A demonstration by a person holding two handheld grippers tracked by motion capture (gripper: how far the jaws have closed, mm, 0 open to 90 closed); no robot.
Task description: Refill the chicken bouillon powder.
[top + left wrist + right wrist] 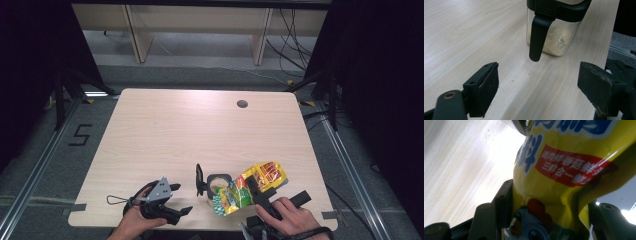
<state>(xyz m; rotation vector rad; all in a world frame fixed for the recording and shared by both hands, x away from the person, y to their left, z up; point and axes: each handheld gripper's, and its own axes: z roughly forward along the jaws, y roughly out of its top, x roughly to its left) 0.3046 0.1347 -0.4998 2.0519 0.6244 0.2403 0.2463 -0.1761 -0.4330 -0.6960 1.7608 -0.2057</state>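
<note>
The right tool (256, 192) pinches a glossy yellow seasoning bag (252, 186), its 2 black jaws pressing the foil from both sides so the packet creases between them. In the right gripper view the bag (564, 182) bulges out above the jaws: bright yellow foil, large blue characters near the top, a red slanted panel with white characters, and a cartoon chicken face with a red comb low down beside the jaws. In the high view the bag is held tilted over the near right part of the surface (165, 135), its lower green and yellow end just beside the open mouth of a small clear jar (218, 184); its upper end shows red and orange print.

The jar has a black rim, and its black flip lid (200, 180) stands up on the left side. In the left gripper view the jar (556, 37) holds a low layer of pale, sandy powder, and a black tab hangs down its front.

The left tool (167, 202) rests at the near left edge, jaws spread wide with nothing between them, aimed towards the jar.
</note>
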